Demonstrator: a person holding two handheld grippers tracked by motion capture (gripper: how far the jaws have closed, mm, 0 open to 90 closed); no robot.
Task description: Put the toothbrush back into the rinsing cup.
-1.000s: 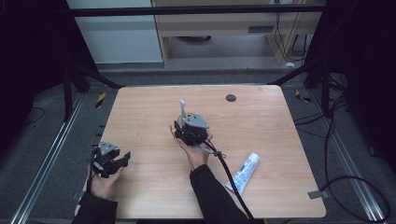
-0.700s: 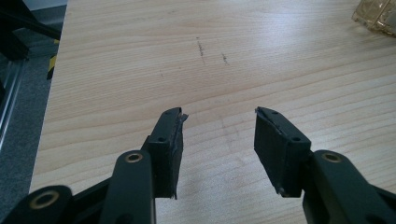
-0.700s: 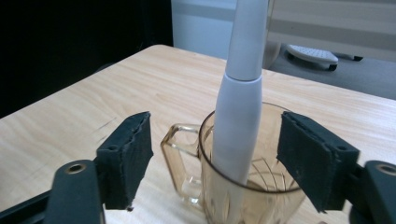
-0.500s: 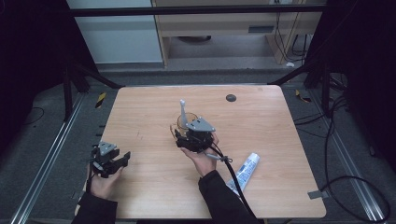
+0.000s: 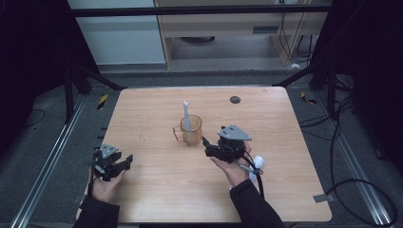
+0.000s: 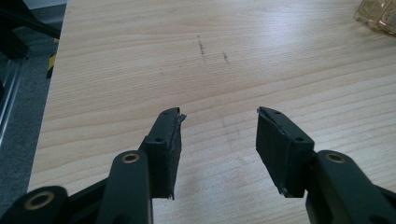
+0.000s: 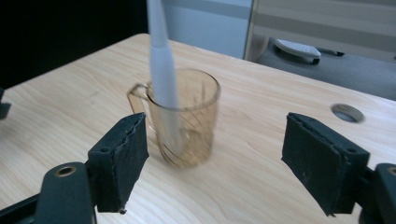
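Amber see-thru cup (image 5: 191, 129) w/ handle at 9 o'clock, white toothbrush (image 5: 186, 117) upright inside. Right gripper (image 5: 205, 144) at cup's 4 o'clock, jaws just opened wide, empty. Left gripper (image 5: 124, 161) open, empty.

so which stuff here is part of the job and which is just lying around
Part of the job:
- amber glass mug
- white toothbrush standing in it
- right tongs, open, nothing between the jaws

Just lying about:
- toothpaste tube beside the right hand
- left tongs, open and idle

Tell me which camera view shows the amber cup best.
The right gripper view: the amber cup stands close, with its handle and a white stick inside. The high view shows it small; the left gripper view catches just an edge at the top right.
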